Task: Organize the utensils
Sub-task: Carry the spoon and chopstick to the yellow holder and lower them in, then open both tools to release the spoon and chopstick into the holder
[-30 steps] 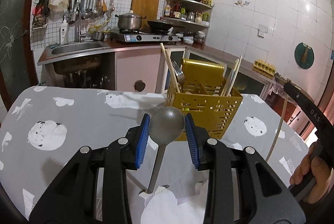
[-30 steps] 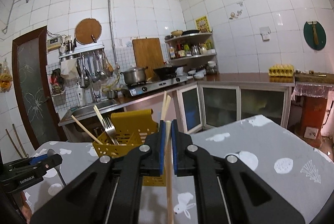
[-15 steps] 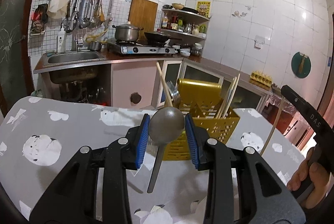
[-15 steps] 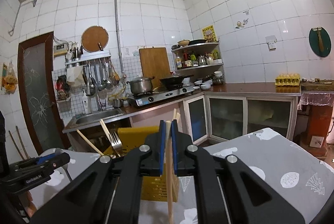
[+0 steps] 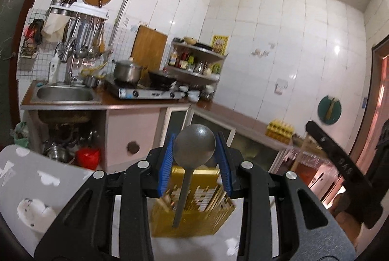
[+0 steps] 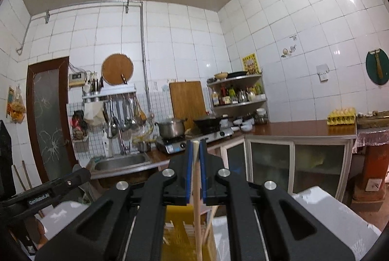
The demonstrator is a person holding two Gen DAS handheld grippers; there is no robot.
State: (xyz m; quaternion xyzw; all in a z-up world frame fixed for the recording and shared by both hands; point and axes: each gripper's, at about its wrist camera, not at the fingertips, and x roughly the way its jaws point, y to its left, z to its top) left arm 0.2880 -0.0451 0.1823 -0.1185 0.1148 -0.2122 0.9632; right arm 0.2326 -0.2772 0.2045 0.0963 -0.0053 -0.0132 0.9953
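While blue ribbed pads (image 5: 167,163) pinch it, round grey spoon (image 5: 194,144) gleams dully.

White-tiled kitchen walls (image 6: 279,25), wooden counter (image 6: 291,128), steel sink (image 5: 64,93), dark glazed door (image 6: 47,115).

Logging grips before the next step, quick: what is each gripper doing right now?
Left gripper: closed on the bowl of a grey metal spoon.
Right gripper: closed on a pale wooden chopstick.
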